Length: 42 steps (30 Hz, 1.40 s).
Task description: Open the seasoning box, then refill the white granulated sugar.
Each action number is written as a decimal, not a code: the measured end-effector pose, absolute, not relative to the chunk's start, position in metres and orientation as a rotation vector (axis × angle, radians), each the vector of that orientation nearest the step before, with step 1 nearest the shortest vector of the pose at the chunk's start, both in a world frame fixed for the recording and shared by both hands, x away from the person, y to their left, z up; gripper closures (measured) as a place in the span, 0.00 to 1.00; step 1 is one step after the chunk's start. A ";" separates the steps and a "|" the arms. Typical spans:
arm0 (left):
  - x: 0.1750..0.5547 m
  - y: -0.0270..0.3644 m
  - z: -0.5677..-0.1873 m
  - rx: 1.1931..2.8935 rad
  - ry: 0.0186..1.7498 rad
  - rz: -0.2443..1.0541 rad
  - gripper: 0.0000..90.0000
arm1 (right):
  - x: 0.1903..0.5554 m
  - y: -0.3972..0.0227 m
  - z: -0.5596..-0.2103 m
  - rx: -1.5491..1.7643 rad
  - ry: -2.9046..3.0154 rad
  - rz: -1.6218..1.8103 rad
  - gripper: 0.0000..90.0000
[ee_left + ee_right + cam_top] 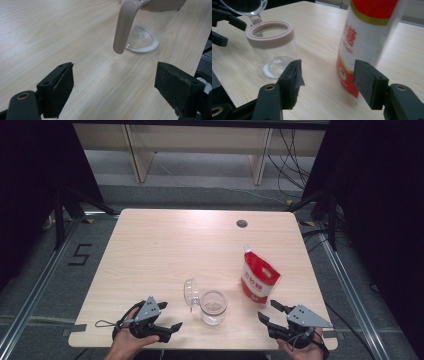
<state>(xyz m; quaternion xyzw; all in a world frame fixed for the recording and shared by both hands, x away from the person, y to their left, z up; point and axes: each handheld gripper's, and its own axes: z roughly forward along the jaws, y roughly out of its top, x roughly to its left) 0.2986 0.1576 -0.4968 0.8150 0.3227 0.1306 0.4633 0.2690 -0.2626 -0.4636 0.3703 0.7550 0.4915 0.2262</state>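
pouch [364, 37] blurred, top cut off; print seemingly illegible

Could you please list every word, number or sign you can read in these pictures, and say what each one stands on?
"5": black tape mark on the floor left of the table.
Red characters on the white panel of the red and white pouch: blurred, not readable.
Small round emblem low on the pouch: too small to read.
Glass jar and its open lid: no text.

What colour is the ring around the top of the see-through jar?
Pale pink. The ring around the mouth of the clear glass jar shows best in the right gripper view.
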 end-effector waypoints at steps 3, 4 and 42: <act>0.299 0.157 -0.497 1.999 0.796 0.313 0.17 | 0.270 -0.269 -0.464 1.013 2.072 1.335 0.42; 0.299 0.158 -0.497 2.008 0.788 0.320 0.17 | 0.270 -0.269 -0.464 1.040 2.059 1.334 0.41; 0.301 0.159 -0.495 2.015 0.798 0.308 0.17 | 0.289 -0.292 -0.479 1.099 2.032 1.321 0.18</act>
